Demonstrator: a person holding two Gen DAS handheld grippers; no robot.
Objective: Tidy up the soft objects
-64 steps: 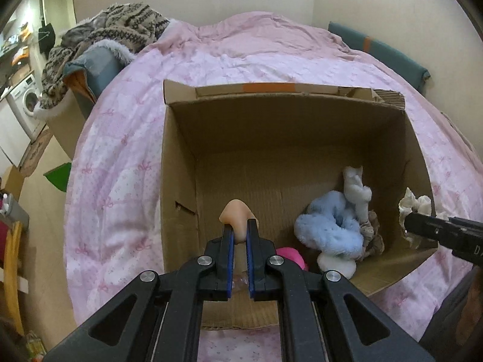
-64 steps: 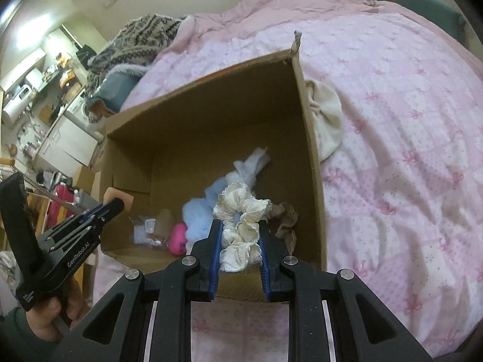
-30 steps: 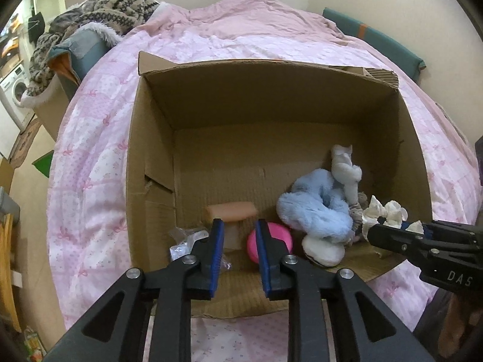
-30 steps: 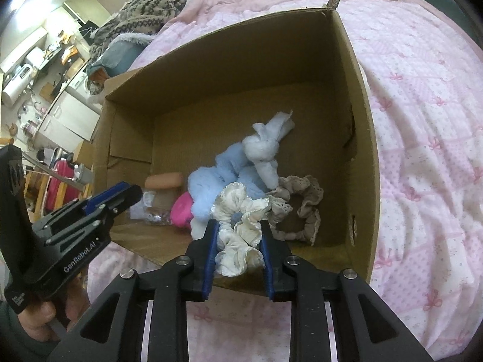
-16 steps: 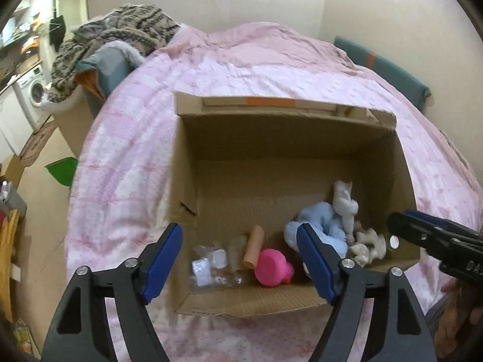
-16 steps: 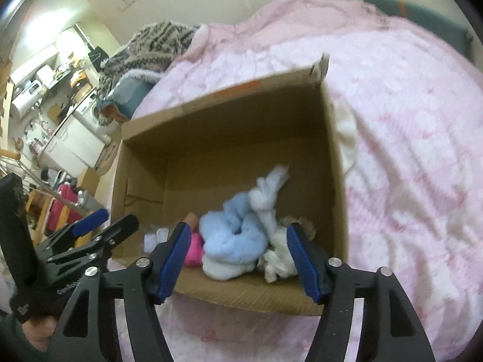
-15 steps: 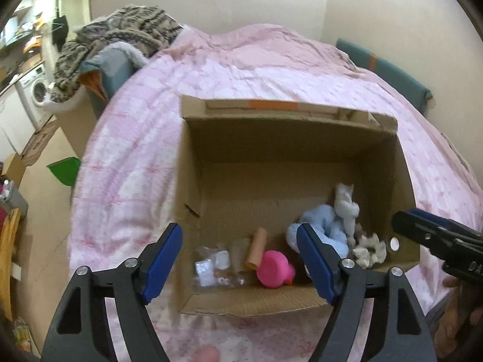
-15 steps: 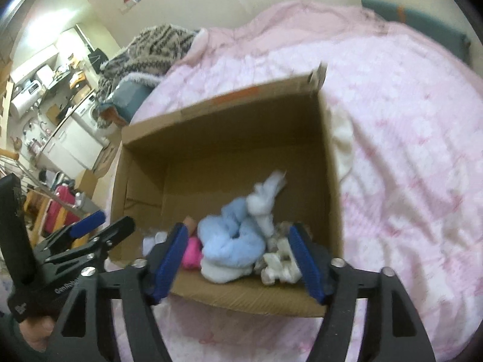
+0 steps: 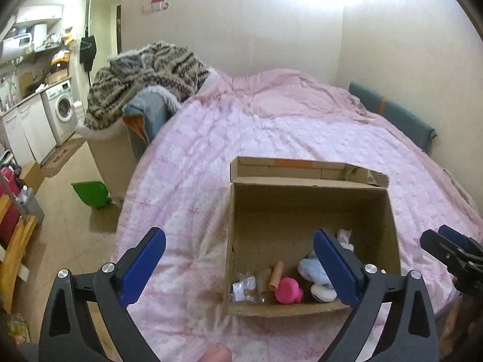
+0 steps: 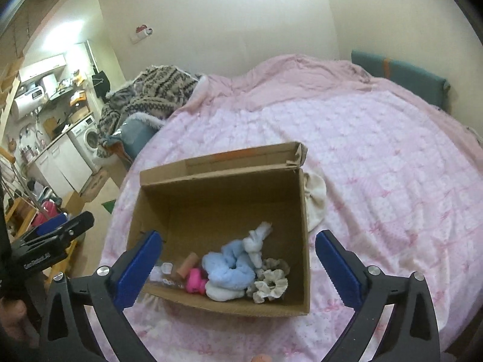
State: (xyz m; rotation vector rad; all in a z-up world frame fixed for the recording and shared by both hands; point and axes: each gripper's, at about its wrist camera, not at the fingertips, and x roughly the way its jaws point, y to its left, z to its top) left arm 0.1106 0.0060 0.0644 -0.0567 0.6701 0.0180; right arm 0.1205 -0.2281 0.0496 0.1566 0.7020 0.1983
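Closest to us are the 2 tongs. The left gripper [image 9: 238, 256] has its blue jaws wide apart and holds nothing. The right gripper [image 10: 238, 256] is the same: jaws wide apart, nothing between them. Both hang above the near edge of the box, not touching it.

Just past them sits the cardboard box [image 10: 303, 241] on the pink bed cover [image 10: 377, 157]. The soft things lie in a bunch along the near side of the box floor. There is a cream scrunchie [image 10: 270, 285] near the right wall, a fluffy blue scrunchie [image 10: 228, 267] next to it, a white knotted cloth [image 10: 256, 239] behind, a pink squishy toy [image 10: 194, 280], and a tan tube [image 10: 187, 264]. A small clear packet [image 9: 243, 285] lies in the near left corner.

It looks like most of the job is done, since these things are already inside. One cream cloth [image 10: 315, 202] lies on the bed, touching the outside of the right wall. That may be the 1 thing left to put in.

Farther off are a striped fuzzy blanket [image 9: 151, 72] and a washing machine [image 9: 62, 110].
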